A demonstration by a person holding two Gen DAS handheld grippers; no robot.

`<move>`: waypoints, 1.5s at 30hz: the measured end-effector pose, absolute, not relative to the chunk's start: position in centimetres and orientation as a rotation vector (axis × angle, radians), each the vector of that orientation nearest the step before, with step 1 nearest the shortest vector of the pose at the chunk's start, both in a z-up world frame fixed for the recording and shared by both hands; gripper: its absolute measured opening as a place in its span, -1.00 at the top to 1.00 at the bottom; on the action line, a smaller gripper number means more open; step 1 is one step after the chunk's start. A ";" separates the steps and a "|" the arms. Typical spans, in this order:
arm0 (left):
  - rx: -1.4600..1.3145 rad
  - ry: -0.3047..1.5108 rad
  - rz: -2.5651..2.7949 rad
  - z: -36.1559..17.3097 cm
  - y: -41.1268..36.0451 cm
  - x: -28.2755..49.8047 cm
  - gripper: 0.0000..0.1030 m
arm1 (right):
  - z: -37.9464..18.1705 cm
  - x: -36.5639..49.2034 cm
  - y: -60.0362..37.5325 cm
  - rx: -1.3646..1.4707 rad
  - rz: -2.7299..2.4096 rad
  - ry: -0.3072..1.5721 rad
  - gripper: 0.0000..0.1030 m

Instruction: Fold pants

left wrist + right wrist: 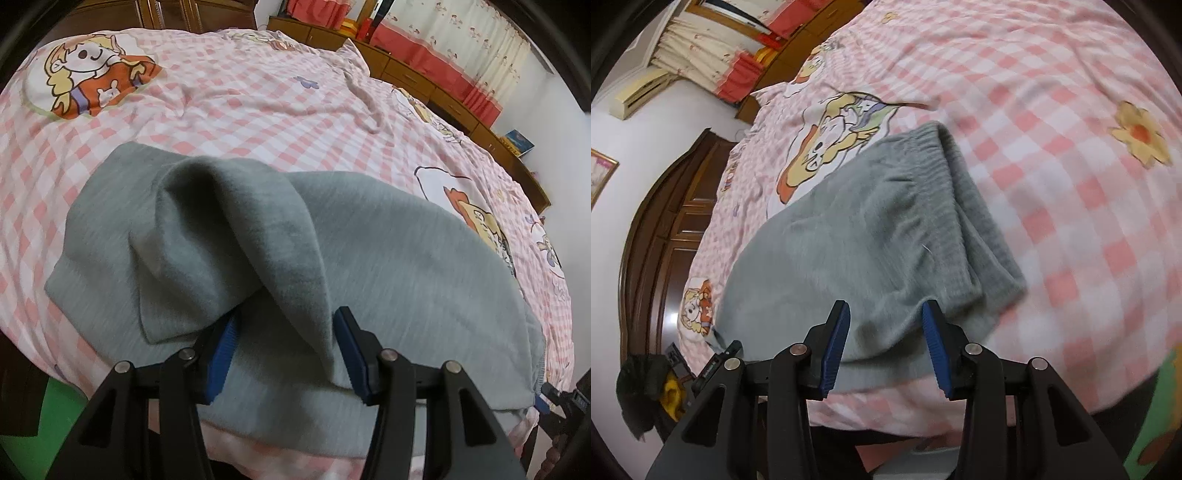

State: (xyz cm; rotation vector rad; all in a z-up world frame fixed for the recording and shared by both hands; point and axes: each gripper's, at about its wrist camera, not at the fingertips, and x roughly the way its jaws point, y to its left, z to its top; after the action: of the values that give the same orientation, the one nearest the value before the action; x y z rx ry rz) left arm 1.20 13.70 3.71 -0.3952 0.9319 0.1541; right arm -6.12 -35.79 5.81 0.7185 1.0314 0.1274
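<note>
Your grey pants [388,251] lie along the near edge of the bed, on the pink checked cover [229,110], with the fabric reaching almost to where the cover drops off toward you.

Your left gripper [286,354] has its blue pads [221,354] spread apart. A raised fold of grey cloth stands up and drapes down between them; it rests against the right-hand pad, but nothing is pinched. To the left of that fold a flat part of the pants spreads onto the cover, its far edge and left corner plainly outlined against the checks. At the far right of the left wrist view, the tip of your other tool sits at the pants' far end.

Your right gripper [884,347] is also spread, both pads hovering over the near hem of the cloth, which lies loose between them. The ribbed waistband [960,206] runs away from you along the right side of the pants [842,236], its edge clean against the cover.

Beyond the pants the cover [1052,147] stretches wide and bare apart from wrinkles. A wooden cabinet [424,77] lines the far side of the bed, below red and cream curtains [461,55].
</note>
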 end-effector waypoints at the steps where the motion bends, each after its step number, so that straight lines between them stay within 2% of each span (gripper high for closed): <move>1: -0.398 0.933 0.156 3.6 13.7 1.1 -0.07 | 5.8 -6.5 -35.8 0.706 0.116 1.041 0.17; 10: -0.354 0.949 0.153 3.3 13.4 1.3 -0.07 | 5.4 -5.3 -36.6 0.680 0.000 1.041 0.19; 11: -0.348 0.951 0.151 3.5 13.5 1.5 0.04 | 5.5 -5.0 -36.4 0.662 -0.004 1.045 0.25; 12: -0.339 0.947 0.148 3.7 13.4 1.5 0.20 | 5.7 -4.7 -36.1 0.640 -0.001 1.044 0.55; 13: -0.329 0.940 0.139 4.1 13.4 1.5 0.61 | 6.1 -4.4 -36.0 0.612 0.012 1.039 0.73; 14: -0.319 0.933 0.119 4.7 13.4 1.3 0.72 | 6.7 -4.3 -35.9 0.598 0.021 1.026 0.75; 19: -0.299 0.877 0.079 7.4 13.2 -1.2 0.84 | 11.8 -6.0 -36.8 0.461 0.039 0.887 0.78; 23: -0.266 0.903 0.086 7.5 12.9 -3.2 0.84 | 12.3 -7.5 -37.5 0.415 0.060 0.892 0.78; 28: -0.304 0.997 0.100 3.7 13.7 -3.3 0.83 | 8.8 -7.7 -37.7 0.427 0.051 0.957 0.78; 33: -0.371 1.014 0.123 2.2 14.8 -3.6 0.54 | 5.3 -7.1 -37.3 0.369 0.001 1.053 0.77; 35: -0.370 1.011 0.128 2.7 15.4 -4.0 0.15 | 4.6 -7.0 -36.9 0.336 0.017 1.080 0.77; 37: -0.347 1.001 0.165 3.1 16.0 -4.9 -0.08 | 4.4 -7.1 -36.7 0.305 0.022 1.075 0.77; 45: -0.333 0.937 0.228 5.1 18.8 -8.8 -0.11 | 9.5 -8.9 -35.9 0.177 0.024 1.012 0.72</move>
State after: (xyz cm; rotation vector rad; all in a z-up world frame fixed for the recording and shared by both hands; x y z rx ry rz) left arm -8.82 18.81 5.07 -0.3334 0.9374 0.2279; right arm -8.89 -35.87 9.48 0.1772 1.0125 0.0237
